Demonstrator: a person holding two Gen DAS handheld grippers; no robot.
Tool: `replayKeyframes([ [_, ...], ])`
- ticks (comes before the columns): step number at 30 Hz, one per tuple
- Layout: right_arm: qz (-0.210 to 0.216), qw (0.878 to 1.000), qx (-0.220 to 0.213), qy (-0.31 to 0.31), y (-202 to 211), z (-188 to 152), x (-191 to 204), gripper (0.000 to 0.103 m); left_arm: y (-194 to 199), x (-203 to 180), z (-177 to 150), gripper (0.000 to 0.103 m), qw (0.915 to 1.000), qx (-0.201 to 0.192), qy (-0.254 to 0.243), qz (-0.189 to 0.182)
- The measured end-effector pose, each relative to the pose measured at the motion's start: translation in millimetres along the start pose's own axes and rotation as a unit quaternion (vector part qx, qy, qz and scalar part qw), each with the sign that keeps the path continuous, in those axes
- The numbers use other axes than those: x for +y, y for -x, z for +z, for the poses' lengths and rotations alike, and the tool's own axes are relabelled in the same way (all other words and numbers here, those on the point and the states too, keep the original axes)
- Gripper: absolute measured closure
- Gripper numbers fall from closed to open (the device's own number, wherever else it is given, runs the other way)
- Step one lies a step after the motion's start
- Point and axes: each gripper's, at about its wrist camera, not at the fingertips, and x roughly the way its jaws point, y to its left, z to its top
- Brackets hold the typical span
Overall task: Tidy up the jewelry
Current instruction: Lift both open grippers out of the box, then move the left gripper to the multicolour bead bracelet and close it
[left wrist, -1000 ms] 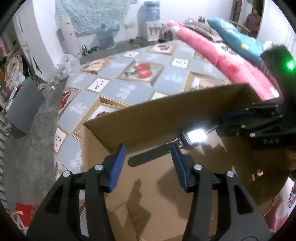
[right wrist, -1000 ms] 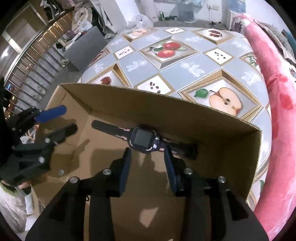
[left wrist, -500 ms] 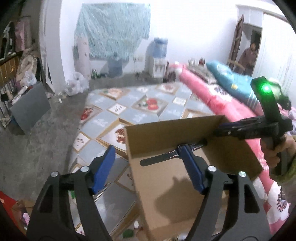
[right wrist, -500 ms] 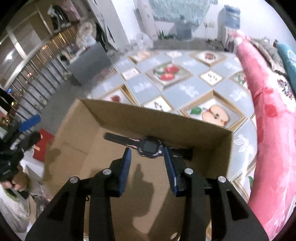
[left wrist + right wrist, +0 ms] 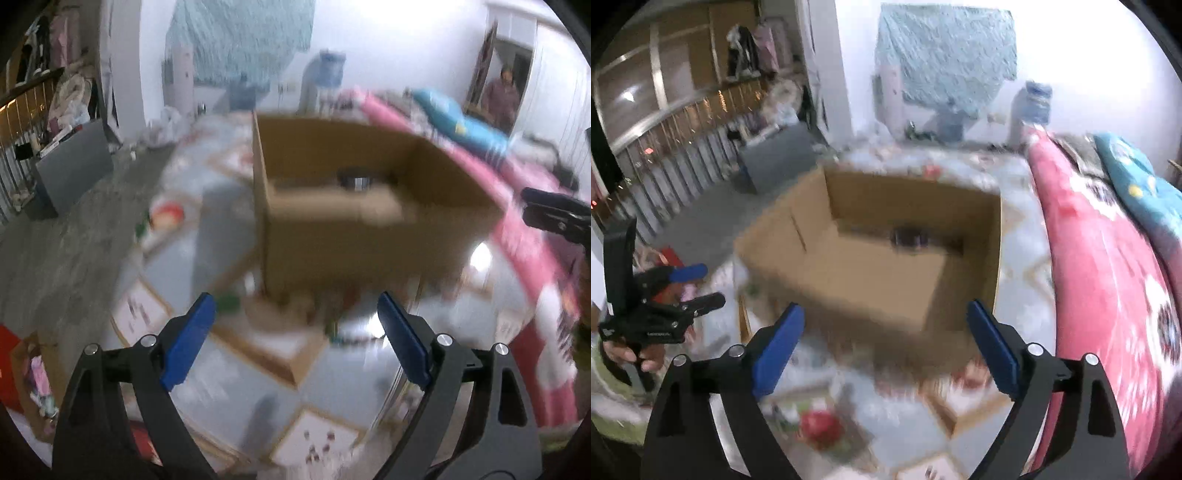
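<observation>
An open cardboard box (image 5: 369, 206) (image 5: 871, 266) stands on the fruit-patterned mat. A dark wristwatch (image 5: 356, 181) (image 5: 908, 236) lies inside it against the far wall, blurred. My left gripper (image 5: 295, 332) hangs short of the box over the mat, its jaws opening wide with nothing between them. My right gripper (image 5: 886, 336) is likewise pulled back from the box, jaws opening wide and empty. The right gripper's dark tip (image 5: 554, 214) shows at the right edge of the left wrist view. In the right wrist view the left gripper (image 5: 690, 288) shows at the left, held by a hand (image 5: 631, 358).
A pink floral quilt (image 5: 1108, 295) and a blue pillow (image 5: 458, 125) lie right of the box. Small blurred items (image 5: 332, 325) lie on the mat (image 5: 229, 369) near the box's front. A grey panel (image 5: 70, 166) and a railing (image 5: 665, 170) stand left. A person (image 5: 502, 96) stands in a far doorway.
Both grippers have drawn back out of the box and opened wide. The right gripper let go of the watch, which now lies in the box.
</observation>
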Motion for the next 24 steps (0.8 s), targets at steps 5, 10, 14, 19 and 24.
replayKeyframes([
  [5, -0.051, 0.995, 0.072, -0.046, -39, -68, 10, 0.015, -40, -15, -40, 0.017, 0.9971, 0.056, -0.025, 0.045],
  [10, -0.112, 0.989, 0.081, -0.046, -63, -94, 17, 0.015, -54, -16, -50, 0.014, 0.9965, 0.058, -0.033, 0.051],
  [14, -0.129, 0.988, 0.067, -0.05, -70, -98, 18, 0.008, -60, -10, -50, 0.007, 0.9966, 0.054, -0.029, 0.054],
  [19, -0.123, 0.987, 0.069, -0.07, -78, -97, 13, 0.006, -58, -10, -55, 0.007, 0.9971, 0.035, -0.032, 0.06],
  [24, -0.12, 0.988, 0.061, -0.079, -79, -98, 10, 0.006, -55, -16, -57, 0.007, 0.9973, 0.035, -0.032, 0.057],
])
